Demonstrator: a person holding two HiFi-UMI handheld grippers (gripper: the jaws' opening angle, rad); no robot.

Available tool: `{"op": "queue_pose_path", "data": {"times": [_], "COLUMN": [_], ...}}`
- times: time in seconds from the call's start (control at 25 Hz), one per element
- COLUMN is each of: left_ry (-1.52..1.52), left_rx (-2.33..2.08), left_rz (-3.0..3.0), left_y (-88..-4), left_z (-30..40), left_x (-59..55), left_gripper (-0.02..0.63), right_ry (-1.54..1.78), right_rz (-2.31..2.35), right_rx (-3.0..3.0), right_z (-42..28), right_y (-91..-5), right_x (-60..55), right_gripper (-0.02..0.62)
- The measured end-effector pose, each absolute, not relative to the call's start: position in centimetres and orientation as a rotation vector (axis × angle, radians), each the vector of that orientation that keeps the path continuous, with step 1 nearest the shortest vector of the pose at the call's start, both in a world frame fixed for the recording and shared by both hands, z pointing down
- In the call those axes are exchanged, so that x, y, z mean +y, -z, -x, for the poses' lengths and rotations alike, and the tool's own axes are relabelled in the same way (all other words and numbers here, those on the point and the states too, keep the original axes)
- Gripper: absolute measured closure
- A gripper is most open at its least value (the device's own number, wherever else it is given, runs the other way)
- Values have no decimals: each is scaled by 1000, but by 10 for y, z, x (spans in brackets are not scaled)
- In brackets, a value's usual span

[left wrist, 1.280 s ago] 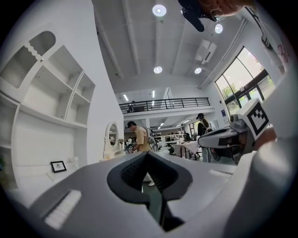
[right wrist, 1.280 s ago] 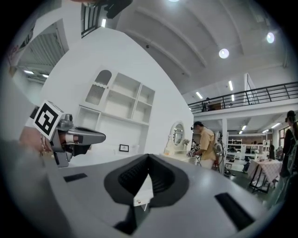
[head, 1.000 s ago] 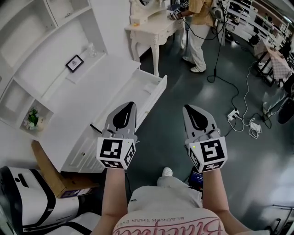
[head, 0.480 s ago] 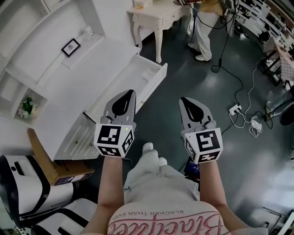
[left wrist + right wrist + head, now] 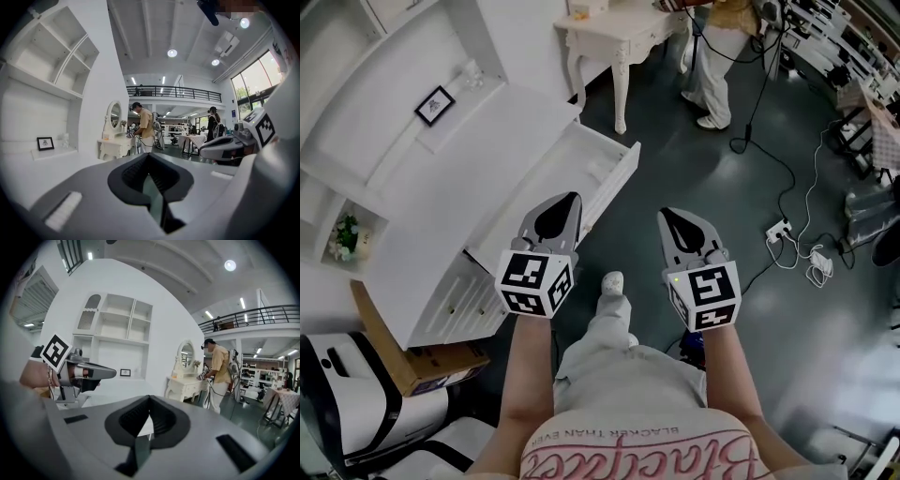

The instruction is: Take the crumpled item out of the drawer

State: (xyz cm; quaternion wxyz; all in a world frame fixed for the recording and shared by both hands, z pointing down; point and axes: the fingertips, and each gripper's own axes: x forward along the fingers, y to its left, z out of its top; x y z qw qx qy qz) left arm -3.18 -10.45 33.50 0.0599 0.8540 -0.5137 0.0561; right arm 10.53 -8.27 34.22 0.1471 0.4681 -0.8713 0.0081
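Over the dark floor [image 5: 694, 169], the person holds 2 grippers out in front, side by side and a little apart. The left gripper [image 5: 567, 199] has its 2 fingers pressed tight together, with nothing between them. In the left gripper view the left gripper [image 5: 149, 155] shows only a thin line where the black pads meet. The right gripper [image 5: 667, 214] is closed too, and it is empty. In the right gripper view the right gripper [image 5: 149, 397] has its tips touching.

To the left stands a white desk with a wide worktop [image 5: 478, 178]. A white drawer [image 5: 624, 173] is pulled out from the front edge of the worktop. The left gripper hangs near the drawer's near corner but does not touch it. Inside the drawer, by its far corner, sits a small pale lump [image 5: 598, 170]. It is too small to tell if this is the crumpled item.

A little picture frame [image 5: 435, 105] stands on a shelf at the back of the worktop. A brown cardboard box [image 5: 408, 352] sits on the floor beside the desk. Far off, another person [image 5: 712, 66] stands by a small white table [image 5: 614, 37].
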Motion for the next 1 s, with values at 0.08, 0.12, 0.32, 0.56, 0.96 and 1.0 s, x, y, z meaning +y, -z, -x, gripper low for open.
{"op": "queue_pose_path", "data": {"times": [0.08, 0.12, 0.32, 0.56, 0.96, 1.0], "left_ry": [-190, -196, -193, -218, -275, -288], "left_rx": [-1551, -1549, -1541, -1503, -1331, -1331], "left_rz": [-2568, -2561, -2503, -2448, -2344, -2344], "left_y": [-344, -347, -367, -391, -440, -442], "left_z": [33, 34, 39, 45, 51, 51], "left_x": [-123, -133, -181, -237, -306, -312], "left_gripper": [595, 595, 595, 594, 374, 374], "right_ry": [-43, -51, -88, -141, -217, -225], "right_rz": [-1343, -1340, -1318, -1278, -1239, -1247], "right_rx": [-2488, -2477, -2430, -2401, -2334, -2329], "right_z": [-105, -105, -103, -95, -87, -88], "right_y": [-350, -354, -371, -390, -419, -420], "right_x": [-101, -110, -157, -214, -287, -293], "right_gripper": [589, 589, 589, 589, 589, 589]}}
